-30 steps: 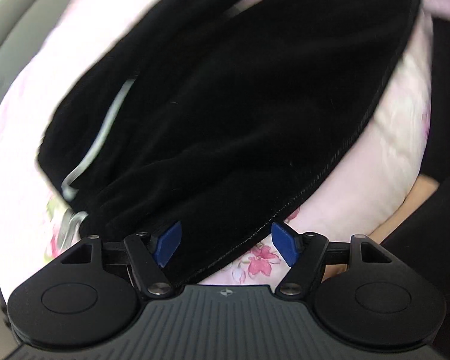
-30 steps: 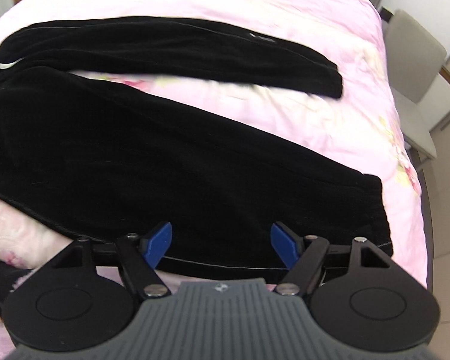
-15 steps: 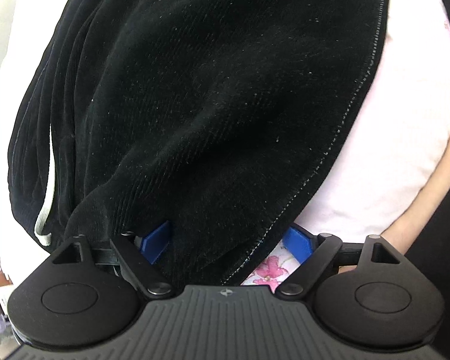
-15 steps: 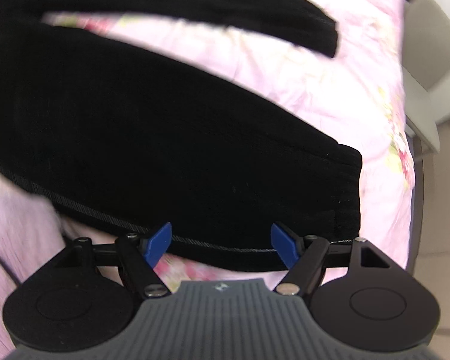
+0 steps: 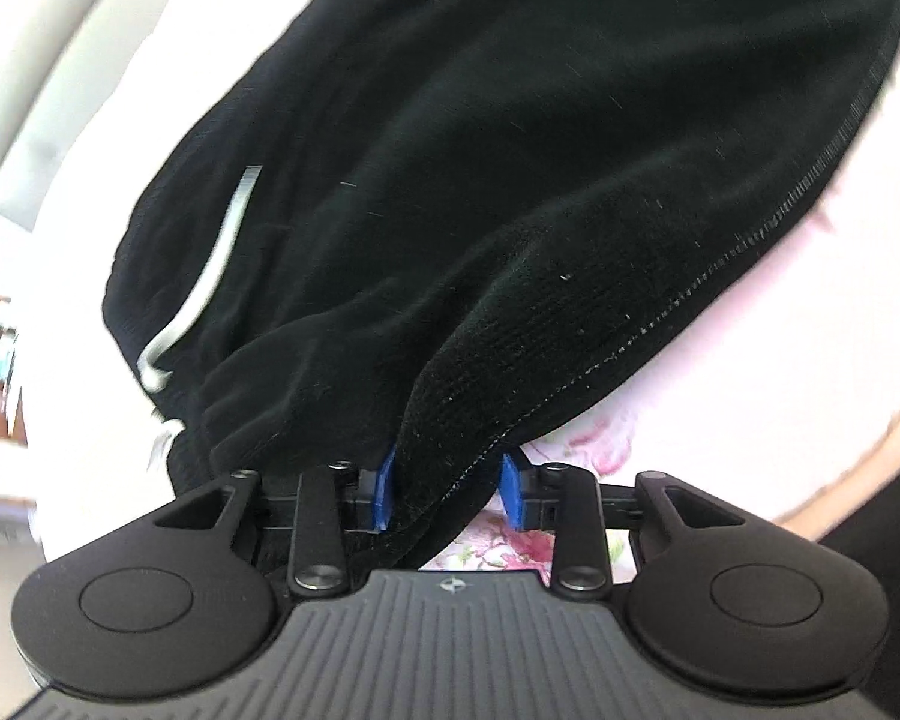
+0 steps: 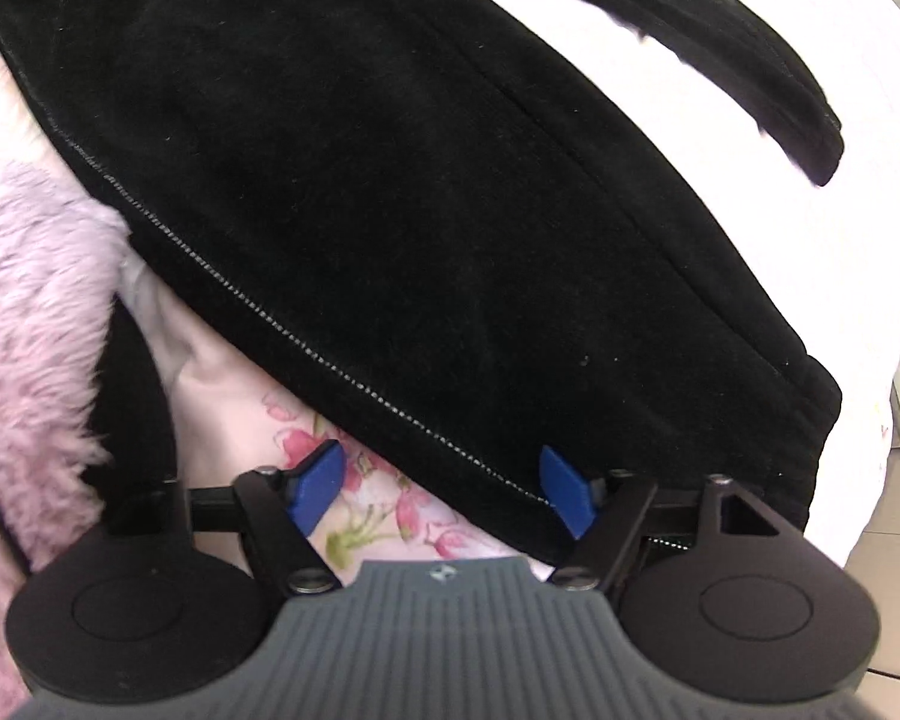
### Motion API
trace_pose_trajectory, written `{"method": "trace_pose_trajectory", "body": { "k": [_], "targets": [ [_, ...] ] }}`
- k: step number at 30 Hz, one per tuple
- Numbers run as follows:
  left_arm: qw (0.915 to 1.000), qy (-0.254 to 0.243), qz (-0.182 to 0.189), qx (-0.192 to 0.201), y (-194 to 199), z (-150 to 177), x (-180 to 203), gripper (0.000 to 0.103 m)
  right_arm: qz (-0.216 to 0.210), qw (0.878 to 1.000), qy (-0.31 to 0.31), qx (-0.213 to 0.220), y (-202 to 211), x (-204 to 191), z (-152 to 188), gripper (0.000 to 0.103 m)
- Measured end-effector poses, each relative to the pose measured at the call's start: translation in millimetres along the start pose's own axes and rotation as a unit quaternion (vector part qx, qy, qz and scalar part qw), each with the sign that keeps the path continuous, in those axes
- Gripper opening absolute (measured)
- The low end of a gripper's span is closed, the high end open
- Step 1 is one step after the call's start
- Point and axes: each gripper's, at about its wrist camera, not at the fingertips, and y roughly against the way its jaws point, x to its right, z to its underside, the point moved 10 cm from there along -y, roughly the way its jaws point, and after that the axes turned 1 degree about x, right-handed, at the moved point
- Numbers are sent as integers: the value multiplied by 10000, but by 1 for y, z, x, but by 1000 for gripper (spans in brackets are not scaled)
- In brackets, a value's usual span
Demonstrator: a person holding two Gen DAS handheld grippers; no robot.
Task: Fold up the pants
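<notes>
In the left wrist view, a white drawstring (image 5: pixel 210 276) runs down the far left of the black pants (image 5: pixel 510 192), curling near the bunched waistband. To its right the dark fabric rises in a fold that comes straight down into the left gripper (image 5: pixel 447 489). The blue pads (image 5: pixel 384 486) stand narrow with the stitched side seam pinched between them, cloth filling most of the gap, so this gripper holds the pants edge. Further right, the seam's pale stitching climbs away over the pink floral bedsheet (image 5: pixel 720 390) on which the pants lie.

In the right wrist view, a fluffy pink sleeve (image 6: pixel 24 324) fills the left edge. Next to it the floral bedsheet (image 6: pixel 378 510) shows between the wide-spread blue fingers of the right gripper (image 6: pixel 441 489), which grips nothing. The left finger (image 6: pixel 318 480) sits over bare sheet, the right one (image 6: pixel 564 489) at the stitched seam of the near pant leg (image 6: pixel 420 210). The leg's cuff ends to the right, and the other leg (image 6: pixel 750 54) lies further back, apart from it
</notes>
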Motion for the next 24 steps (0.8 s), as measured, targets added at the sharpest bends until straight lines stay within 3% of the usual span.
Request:
{"method": "trace_pose_trajectory", "body": {
  "k": [2, 5, 10, 13, 18, 24],
  "targets": [
    [9992, 368, -96, 157, 11, -5, -10, 37, 248, 9996, -102, 44, 1, 4, 1, 32],
    [9940, 991, -221, 418, 19, -12, -24, 36, 406, 9977, -471, 279, 19, 10, -2, 12],
    [9832, 1644, -306, 733, 40, -28, -49, 35, 934, 9857, -976, 1008, 78, 39, -22, 7],
    [9760, 1921, -437, 926, 55, -50, -72, 34, 1411, 9760, -1042, 1289, 108, 57, -58, 6],
    [9720, 1957, -762, 1052, 60, -95, -120, 33, 2015, 9620, -1144, 1442, 123, 103, -117, 5],
    [9738, 1850, -998, 873, 36, -146, -170, 33, 2454, 9520, -1147, 1422, 118, 154, -193, 4]
  ]
}}
